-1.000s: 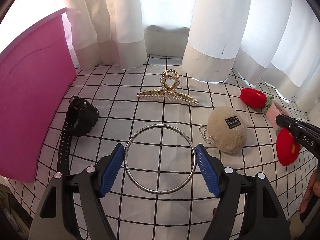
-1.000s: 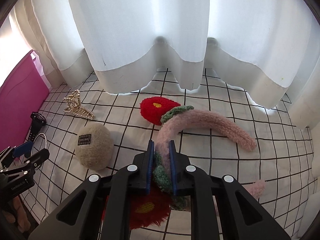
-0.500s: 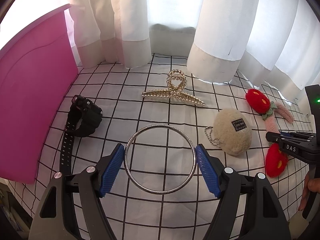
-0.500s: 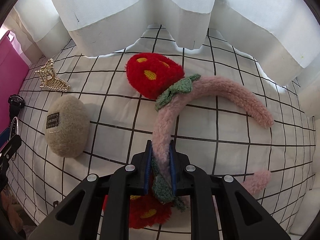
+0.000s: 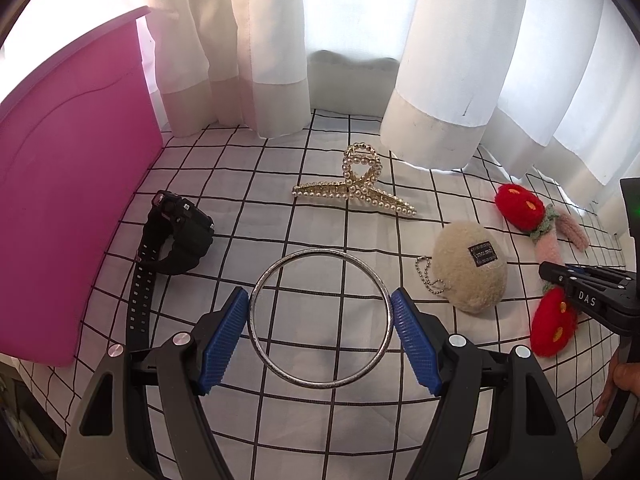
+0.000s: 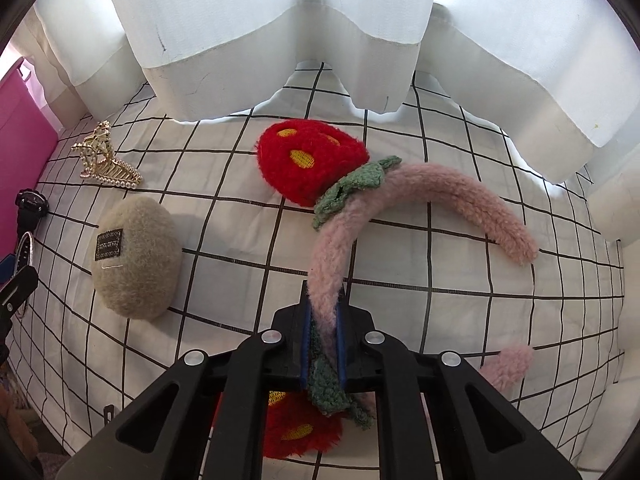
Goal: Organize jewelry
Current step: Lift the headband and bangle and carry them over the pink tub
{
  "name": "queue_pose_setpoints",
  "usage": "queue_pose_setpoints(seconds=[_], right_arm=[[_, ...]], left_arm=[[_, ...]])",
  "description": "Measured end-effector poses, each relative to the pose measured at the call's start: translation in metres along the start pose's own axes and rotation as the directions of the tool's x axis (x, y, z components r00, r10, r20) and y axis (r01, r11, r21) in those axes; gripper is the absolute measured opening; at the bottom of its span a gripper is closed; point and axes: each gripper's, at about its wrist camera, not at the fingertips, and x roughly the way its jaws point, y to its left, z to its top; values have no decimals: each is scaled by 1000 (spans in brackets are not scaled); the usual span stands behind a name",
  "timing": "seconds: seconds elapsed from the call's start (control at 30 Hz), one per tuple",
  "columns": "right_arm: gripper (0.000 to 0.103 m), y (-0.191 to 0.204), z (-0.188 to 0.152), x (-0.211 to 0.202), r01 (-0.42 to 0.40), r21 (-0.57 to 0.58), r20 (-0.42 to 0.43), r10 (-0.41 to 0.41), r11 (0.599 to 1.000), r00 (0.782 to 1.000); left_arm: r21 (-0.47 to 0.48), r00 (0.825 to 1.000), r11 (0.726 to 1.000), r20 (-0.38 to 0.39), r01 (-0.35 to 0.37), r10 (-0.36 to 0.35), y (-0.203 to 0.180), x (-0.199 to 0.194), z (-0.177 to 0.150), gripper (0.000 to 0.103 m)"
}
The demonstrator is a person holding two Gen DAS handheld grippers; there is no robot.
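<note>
My left gripper [image 5: 319,322] is shut on a silver bangle [image 5: 276,360], its blue pads touching the ring on both sides, held above the checked cloth. My right gripper [image 6: 323,328] is shut on a fuzzy pink headband [image 6: 440,192] with red strawberry pompoms [image 6: 308,166]; it also shows at the right of the left wrist view [image 5: 558,246]. A pearl hair claw [image 5: 356,192], a black watch [image 5: 174,236] and a beige plush keychain [image 5: 470,266] lie on the cloth.
A pink storage box [image 5: 68,200] stands at the left edge of the table. White curtains [image 5: 440,60] hang along the back. The checked tablecloth [image 5: 300,420] covers the surface; its front edge is near my left gripper.
The right gripper, still holding the headband, has dropped lower and closer to the cloth and tilted down. The left gripper with the bangle has shifted slightly back and left.
</note>
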Motion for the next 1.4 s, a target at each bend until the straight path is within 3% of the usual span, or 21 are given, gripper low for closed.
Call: queue_pose_setpoints(seconds=[0.2, 0.47, 0.73, 1.07, 1.4], right_arm=[[9, -11, -7, -22, -108, 85, 47, 104, 991, 993], [9, -12, -8, -64, -120, 72, 134, 109, 990, 985], [9, 16, -6, -107, -150, 20, 210, 142, 989, 967], [9, 75, 21, -166, -224, -99, 305, 244, 969, 921], [9, 161, 60, -198, -285, -270, 347, 369, 920, 862]], left_arm=[[2, 1000, 1000, 13, 6, -6, -1, -8, 3, 71], [18, 999, 1000, 42, 11, -12, -4, -23, 11, 71], [26, 995, 999, 93, 24, -26, 1, -53, 25, 71], [-2, 981, 1000, 194, 10, -10, 32, -115, 51, 71], [-107, 959, 994, 276, -33, 61, 102, -169, 70, 71]])
